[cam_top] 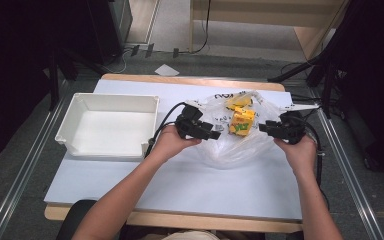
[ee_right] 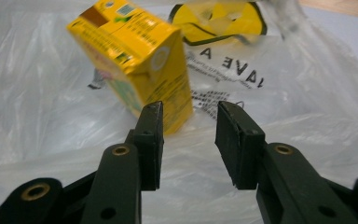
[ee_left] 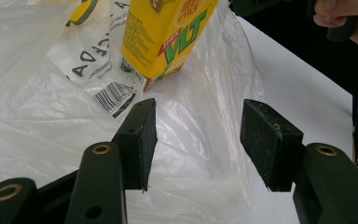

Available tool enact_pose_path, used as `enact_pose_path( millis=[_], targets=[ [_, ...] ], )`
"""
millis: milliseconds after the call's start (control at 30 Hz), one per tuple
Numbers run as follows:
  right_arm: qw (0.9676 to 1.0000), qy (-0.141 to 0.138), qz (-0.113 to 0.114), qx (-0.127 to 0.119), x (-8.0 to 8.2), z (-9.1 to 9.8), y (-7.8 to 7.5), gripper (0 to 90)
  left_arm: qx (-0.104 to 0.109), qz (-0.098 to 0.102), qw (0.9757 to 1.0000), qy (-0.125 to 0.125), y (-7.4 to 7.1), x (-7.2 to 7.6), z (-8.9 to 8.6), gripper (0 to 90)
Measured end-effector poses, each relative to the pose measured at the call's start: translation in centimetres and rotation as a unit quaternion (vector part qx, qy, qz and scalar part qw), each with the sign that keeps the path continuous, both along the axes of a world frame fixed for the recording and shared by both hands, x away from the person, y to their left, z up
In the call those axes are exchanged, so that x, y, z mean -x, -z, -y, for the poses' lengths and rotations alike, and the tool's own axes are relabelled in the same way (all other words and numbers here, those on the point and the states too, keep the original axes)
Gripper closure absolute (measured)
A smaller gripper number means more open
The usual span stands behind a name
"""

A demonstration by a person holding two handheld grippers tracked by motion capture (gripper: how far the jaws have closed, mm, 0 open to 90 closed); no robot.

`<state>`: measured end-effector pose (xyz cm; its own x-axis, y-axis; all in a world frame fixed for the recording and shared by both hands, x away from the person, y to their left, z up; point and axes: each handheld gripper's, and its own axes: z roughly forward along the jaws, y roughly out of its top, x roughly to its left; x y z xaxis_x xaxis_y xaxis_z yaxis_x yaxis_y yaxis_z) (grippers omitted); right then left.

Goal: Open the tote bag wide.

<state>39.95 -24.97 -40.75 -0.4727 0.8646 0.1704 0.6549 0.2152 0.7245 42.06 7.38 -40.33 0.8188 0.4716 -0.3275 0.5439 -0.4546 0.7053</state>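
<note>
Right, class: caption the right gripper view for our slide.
Open right gripper faces a yellow drink carton on a clear plastic bag.

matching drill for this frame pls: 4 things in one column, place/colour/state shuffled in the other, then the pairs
Things:
1. drink carton
2. bin
3. plastic bag
4. left gripper

Descriptions:
A. white, empty, at the table's left
B. yellow, standing on the bag
C. jaws apart, nothing between them
D. clear, crumpled, printed lettering

Pairs: 1-B, 2-A, 3-D, 4-C
</note>
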Motion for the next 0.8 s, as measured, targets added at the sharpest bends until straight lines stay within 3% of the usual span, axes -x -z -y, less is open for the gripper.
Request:
enact_pose_path(
  millis=[233,800],
  targets=[
    [0.9996,-0.027,0.012,0.001,2.6,-1.4,0.6,60.5,-0.004,0.006,0.9999,0.008,-0.1,0.0,-0.1,46.5],
    [0.9974,-0.068,0.015,-0.018,6.7,-2.7,2.5,54.9,-0.001,0.008,1.0000,0.006,-0.1,-0.2,-0.7,46.4]
  ],
)
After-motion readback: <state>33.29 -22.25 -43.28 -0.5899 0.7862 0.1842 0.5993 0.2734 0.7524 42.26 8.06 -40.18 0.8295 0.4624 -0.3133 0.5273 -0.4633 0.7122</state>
